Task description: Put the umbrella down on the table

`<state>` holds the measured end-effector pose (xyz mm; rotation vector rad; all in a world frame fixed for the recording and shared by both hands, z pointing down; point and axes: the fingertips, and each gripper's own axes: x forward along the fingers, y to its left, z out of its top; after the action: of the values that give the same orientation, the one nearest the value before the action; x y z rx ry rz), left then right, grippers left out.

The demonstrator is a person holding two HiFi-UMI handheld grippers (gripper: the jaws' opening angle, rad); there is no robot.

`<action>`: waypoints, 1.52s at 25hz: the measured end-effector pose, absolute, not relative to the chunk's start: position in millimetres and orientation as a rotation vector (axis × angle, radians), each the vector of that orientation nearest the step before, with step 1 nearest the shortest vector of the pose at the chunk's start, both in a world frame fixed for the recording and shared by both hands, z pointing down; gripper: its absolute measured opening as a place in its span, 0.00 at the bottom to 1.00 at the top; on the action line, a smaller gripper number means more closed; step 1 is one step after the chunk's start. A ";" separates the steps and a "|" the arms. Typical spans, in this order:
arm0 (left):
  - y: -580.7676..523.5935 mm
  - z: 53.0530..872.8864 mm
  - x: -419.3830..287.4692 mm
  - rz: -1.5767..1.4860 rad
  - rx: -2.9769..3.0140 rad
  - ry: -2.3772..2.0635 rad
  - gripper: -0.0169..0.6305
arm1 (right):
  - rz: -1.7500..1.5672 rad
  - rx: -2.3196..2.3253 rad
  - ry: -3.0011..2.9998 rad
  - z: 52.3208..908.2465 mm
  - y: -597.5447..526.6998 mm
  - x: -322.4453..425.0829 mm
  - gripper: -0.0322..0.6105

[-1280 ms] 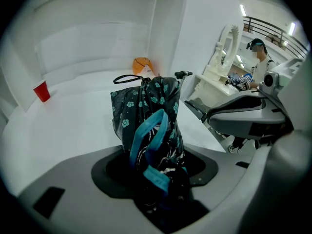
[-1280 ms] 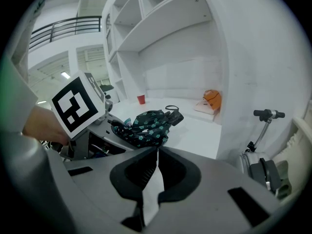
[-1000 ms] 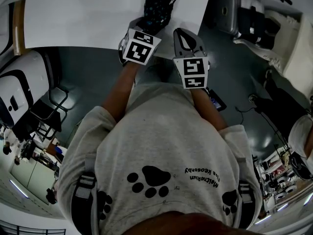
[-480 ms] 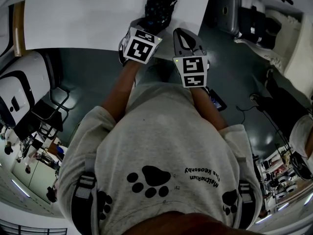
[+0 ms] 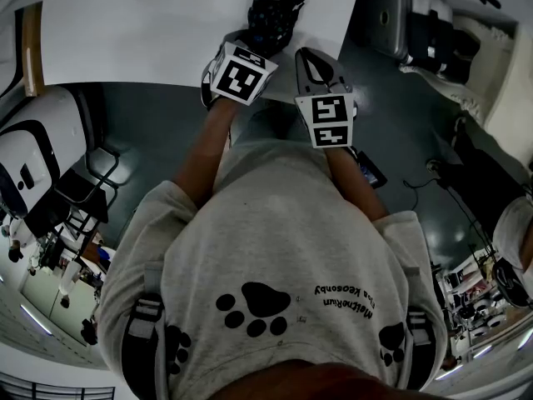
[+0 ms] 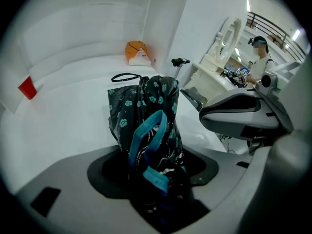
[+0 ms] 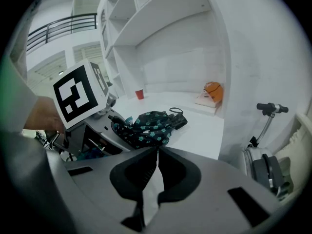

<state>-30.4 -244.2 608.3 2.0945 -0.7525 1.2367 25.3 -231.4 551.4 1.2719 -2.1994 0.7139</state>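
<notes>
The folded umbrella, dark with teal flowers, lies out over the white table near its front edge. My left gripper is shut on its near end. In the left gripper view the umbrella fills the gap between the jaws, and a teal strap loops over it. In the right gripper view its far end with the black loop looks to rest on the tabletop. My right gripper hangs just right of the left one, off the table's edge. Its jaws are shut with nothing between them.
An orange thing sits at the table's far corner and a small red one along the back. A scooter handlebar and a grey suitcase stand right of the table. A black chair is on the floor at left.
The left gripper has tipped a little, its marker cube edging toward the table, with the umbrella still in its jaws. The right gripper has kept still.
</notes>
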 end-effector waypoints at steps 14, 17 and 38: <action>-238.0 600.6 -31.3 1.291 2.072 -0.689 0.61 | 0.710 1.272 -2.215 548.1 -230.0 28.0 0.11; -239.1 596.6 -29.1 1.278 2.072 -0.702 0.61 | 0.705 1.279 -2.221 547.6 -230.6 32.2 0.11; -230.4 512.6 -23.6 1.112 2.271 -0.857 0.58 | 0.586 1.338 -2.278 494.4 -214.6 34.8 0.11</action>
<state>-23.6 -230.4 512.6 2.2706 -0.8568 1.1123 34.8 -214.6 494.4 1.3380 -2.2777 0.5863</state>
